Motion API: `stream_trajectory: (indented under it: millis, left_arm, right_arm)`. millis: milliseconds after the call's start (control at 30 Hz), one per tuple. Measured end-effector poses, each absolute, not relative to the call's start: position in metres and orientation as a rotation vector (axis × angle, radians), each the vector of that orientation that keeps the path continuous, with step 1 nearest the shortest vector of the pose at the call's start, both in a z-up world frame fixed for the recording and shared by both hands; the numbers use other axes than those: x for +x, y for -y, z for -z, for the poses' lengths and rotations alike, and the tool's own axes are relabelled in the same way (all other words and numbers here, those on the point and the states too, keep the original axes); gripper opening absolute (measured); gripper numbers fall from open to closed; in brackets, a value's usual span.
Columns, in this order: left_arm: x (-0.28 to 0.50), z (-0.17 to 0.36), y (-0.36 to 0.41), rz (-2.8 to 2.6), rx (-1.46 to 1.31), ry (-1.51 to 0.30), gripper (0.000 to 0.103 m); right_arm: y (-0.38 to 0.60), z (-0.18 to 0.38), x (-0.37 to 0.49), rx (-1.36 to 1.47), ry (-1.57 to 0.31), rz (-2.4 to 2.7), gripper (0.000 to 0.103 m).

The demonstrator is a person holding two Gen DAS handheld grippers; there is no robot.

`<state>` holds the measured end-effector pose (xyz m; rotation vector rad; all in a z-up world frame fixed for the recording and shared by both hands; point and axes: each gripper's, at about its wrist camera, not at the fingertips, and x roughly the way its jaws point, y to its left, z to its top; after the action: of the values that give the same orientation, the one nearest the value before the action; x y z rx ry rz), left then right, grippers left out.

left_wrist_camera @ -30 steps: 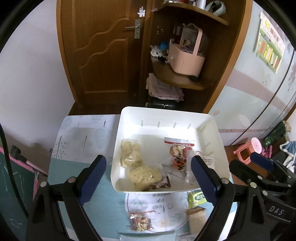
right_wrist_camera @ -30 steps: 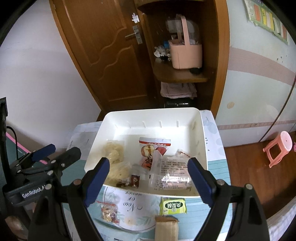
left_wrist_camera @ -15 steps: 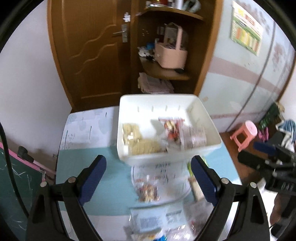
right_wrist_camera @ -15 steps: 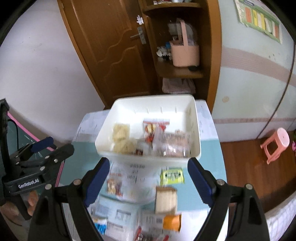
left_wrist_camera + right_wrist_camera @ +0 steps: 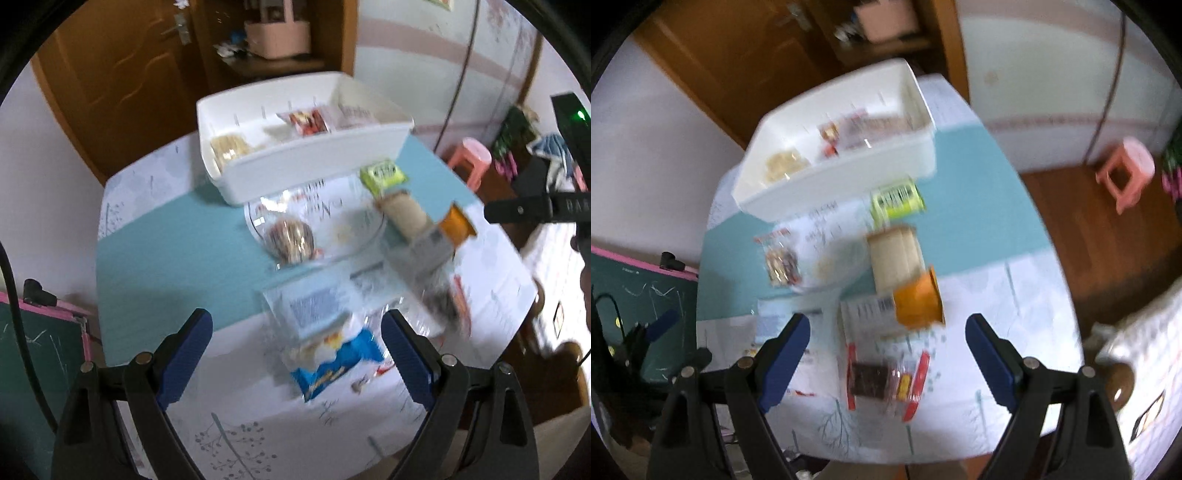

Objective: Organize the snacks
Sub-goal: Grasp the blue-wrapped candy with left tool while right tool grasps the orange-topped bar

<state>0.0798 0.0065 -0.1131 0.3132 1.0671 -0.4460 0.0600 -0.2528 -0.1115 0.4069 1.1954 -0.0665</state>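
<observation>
A white bin (image 5: pixel 314 162) (image 5: pixel 849 177) with several snack packs inside stands at the far side of the table. Loose snacks lie in front of it: a green pack (image 5: pixel 384 175) (image 5: pixel 895 197), a tan pack (image 5: pixel 404 214) (image 5: pixel 894 256), an orange pack (image 5: pixel 458 223) (image 5: pixel 918 302), a nut bag (image 5: pixel 290 240) (image 5: pixel 779 260). My left gripper (image 5: pixel 295 360) is open above a blue and white pack (image 5: pixel 334 363). My right gripper (image 5: pixel 886 363) is open above a clear pack with red edges (image 5: pixel 886 373). Neither holds anything.
The table has a teal and white cloth (image 5: pixel 166 251) with edges close on all sides. A pink stool (image 5: pixel 1126 170) stands on the wooden floor at the right. A green chalkboard (image 5: pixel 33 354) leans at the left. A wooden door and shelf are behind the table.
Both grippers have pulled back from over the bin toward the near side of the table and dropped lower. The loose packs in front of the bin have come into view. Both stayed open.
</observation>
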Motion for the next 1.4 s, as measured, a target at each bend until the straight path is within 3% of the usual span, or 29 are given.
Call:
stream_trajectory:
  millis: [433,500,667,900,1000,1033,1100,1167,1300,1400]
  left_arm:
    - [0.083,0.17,0.01,0.625,0.439,-1.201,0.092]
    - [0.086,0.176,0.014,0.639,0.472,-1.215,0.087]
    - [0.095,0.19,0.02,0.665,0.479,-1.283,0.059]
    - [0.101,0.195,0.016,0.692,0.404,-1.324,0.049]
    - [0.106,0.193,0.006,0.666,0.343,-1.338,0.034]
    - [0.108,0.193,0.002,0.654,0.322,-1.342,0.033]
    - [0.111,0.191,-0.012,0.619,0.246,-1.359,0.033]
    - [0.112,0.191,-0.026,0.569,0.184,-1.37,0.036]
    - [0.109,0.189,-0.054,0.459,0.065,-1.374,0.058]
    - [0.106,0.192,-0.077,0.355,-0.05,-1.385,0.059]
  right_arm:
    - [0.244,0.174,0.073,0.482,-1.266,0.122,0.084]
    - [0.245,0.178,0.079,0.489,-1.262,0.136,0.08]
    - [0.244,0.187,0.095,0.482,-1.265,0.157,0.059]
    - [0.24,0.202,0.106,0.48,-1.268,0.161,0.043]
    - [0.238,0.2,0.109,0.486,-1.242,0.138,0.022]
    - [0.237,0.198,0.11,0.484,-1.233,0.125,0.009]
    - [0.229,0.191,0.112,0.433,-1.215,0.105,0.0]
    - [0.223,0.188,0.113,0.399,-1.211,0.08,0.0]
    - [0.215,0.184,0.113,0.373,-1.203,0.052,0.0]
    - [0.209,0.18,0.112,0.352,-1.193,0.028,0.0]
